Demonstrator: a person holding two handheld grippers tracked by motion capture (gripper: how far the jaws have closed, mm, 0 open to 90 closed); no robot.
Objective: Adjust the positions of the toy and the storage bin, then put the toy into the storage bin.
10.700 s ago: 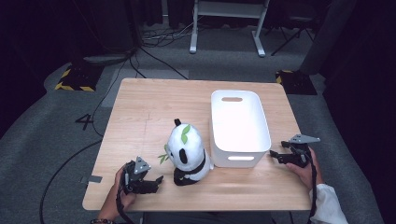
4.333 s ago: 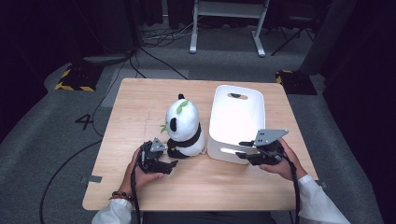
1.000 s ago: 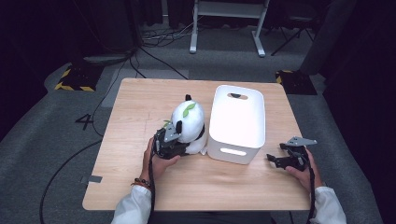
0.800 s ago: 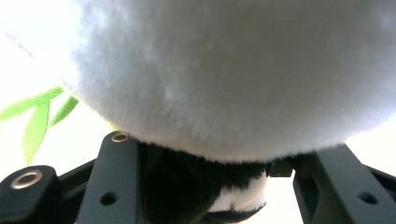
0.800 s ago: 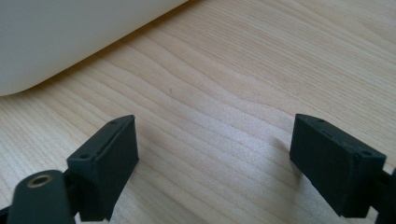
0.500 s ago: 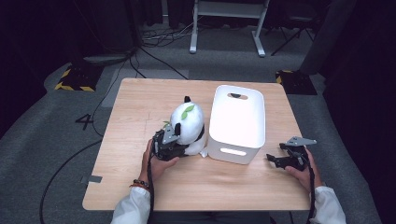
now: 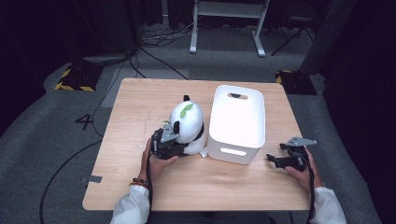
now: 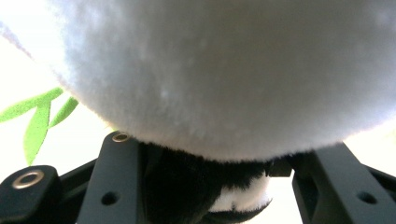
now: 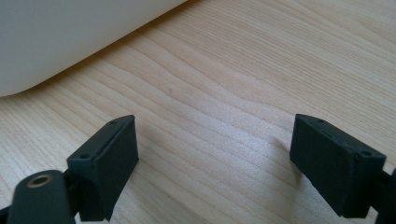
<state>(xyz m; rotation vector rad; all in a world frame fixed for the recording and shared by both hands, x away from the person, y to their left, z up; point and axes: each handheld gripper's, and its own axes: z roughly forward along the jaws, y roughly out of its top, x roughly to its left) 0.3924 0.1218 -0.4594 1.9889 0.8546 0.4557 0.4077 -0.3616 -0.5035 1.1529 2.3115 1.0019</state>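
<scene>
High view: wooden table on grey carpet (dark room).

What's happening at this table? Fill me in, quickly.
A person works at a light wooden table with a hand-held gripper in each hand. The left hand-held gripper has its jaws around the black lower part of a white-and-black plush panda, which sits right beside a white plastic bin. The right hand-held gripper rests open and empty near the bin's right side.

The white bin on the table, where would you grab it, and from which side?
By the slot handle in the white bin's near end wall, coming from the person's side: the right gripper, fingers apart, already faces that end. The smooth sides look too broad for its fingers.
</scene>
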